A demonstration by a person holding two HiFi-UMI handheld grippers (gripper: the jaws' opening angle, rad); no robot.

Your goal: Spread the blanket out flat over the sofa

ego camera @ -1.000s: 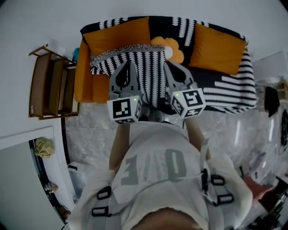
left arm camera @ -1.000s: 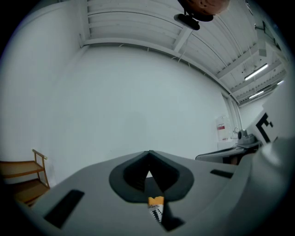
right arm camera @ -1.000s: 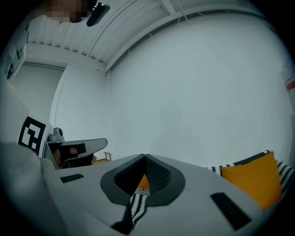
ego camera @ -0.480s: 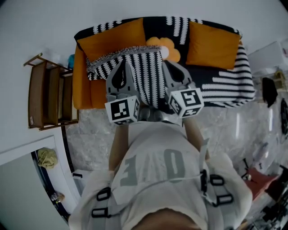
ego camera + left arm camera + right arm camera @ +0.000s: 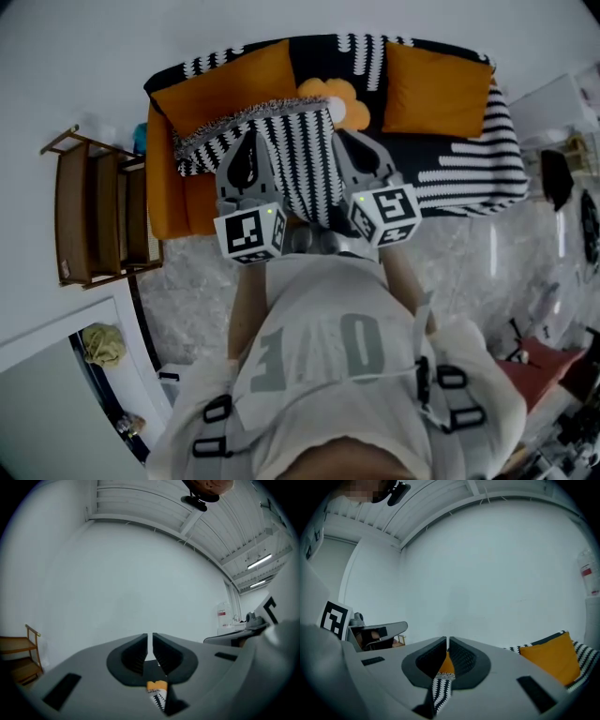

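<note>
Left tongs (image 5: 150,639), right tongs (image 5: 447,641) both pinching blanket (image 5: 305,155) near edge; sofa (image 5: 167,192) beyond runs left-right, blanket covers only middle

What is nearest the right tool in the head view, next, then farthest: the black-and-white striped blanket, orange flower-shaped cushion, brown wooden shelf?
1. Black-and-white striped blanket, pinched by the right tool.
2. Orange flower-shaped cushion, just beyond it.
3. Brown wooden shelf, far left.

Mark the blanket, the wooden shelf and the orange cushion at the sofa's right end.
blanket (image 5: 302,155), head view, middle of its striped face.
wooden shelf (image 5: 94,223), head view, one of its boards.
orange cushion (image 5: 433,86), head view, centre of its face.
</note>
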